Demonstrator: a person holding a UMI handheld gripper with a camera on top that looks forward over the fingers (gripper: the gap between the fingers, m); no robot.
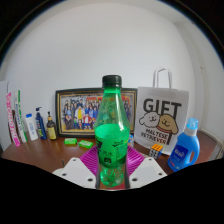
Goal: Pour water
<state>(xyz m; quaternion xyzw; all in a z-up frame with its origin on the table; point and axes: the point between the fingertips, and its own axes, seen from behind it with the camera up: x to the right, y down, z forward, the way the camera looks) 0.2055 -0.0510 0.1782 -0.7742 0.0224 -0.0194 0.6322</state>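
Note:
A green plastic bottle [112,125] with a black cap stands upright between my fingers, filling the middle of the gripper view. My gripper [112,160] is shut on the bottle: both pink pads [92,155] press against its lower sides. The bottle seems lifted above the brown table [40,152]. No cup or receiving vessel shows.
Beyond the bottle stand a framed group photo [78,110], a white "GIFT" paper bag [163,118], a blue detergent bottle [186,147], a small dark bottle [51,127] and several tubes [18,120] at the left. Small green blocks [72,141] lie on the table.

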